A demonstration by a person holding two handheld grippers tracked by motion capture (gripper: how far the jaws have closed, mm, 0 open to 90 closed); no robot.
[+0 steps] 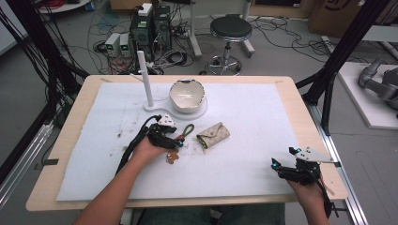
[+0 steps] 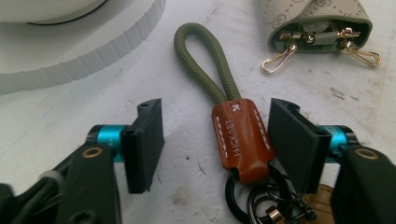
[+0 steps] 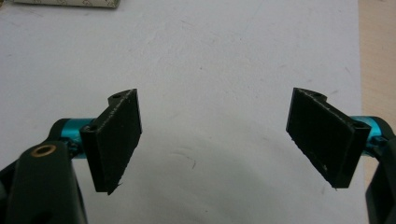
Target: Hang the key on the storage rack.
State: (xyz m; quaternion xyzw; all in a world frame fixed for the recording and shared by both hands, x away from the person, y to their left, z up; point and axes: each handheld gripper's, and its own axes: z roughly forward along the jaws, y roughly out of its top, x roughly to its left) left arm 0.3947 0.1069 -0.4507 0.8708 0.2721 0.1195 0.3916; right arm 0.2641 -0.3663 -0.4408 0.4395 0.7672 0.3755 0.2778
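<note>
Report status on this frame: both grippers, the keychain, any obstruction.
Left gripper open, jaws straddling the brown leather tab of the green cord-loop keychain, not closed. Right gripper open, idle over white mat. Beige key pouch beyond, clear.

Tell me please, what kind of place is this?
Probably a robotics lab or data-recording workshop. Computer towers with tangled cables stand on the floor behind the table, a round stool is nearby, and a grey robot arm lies at the right.
</note>
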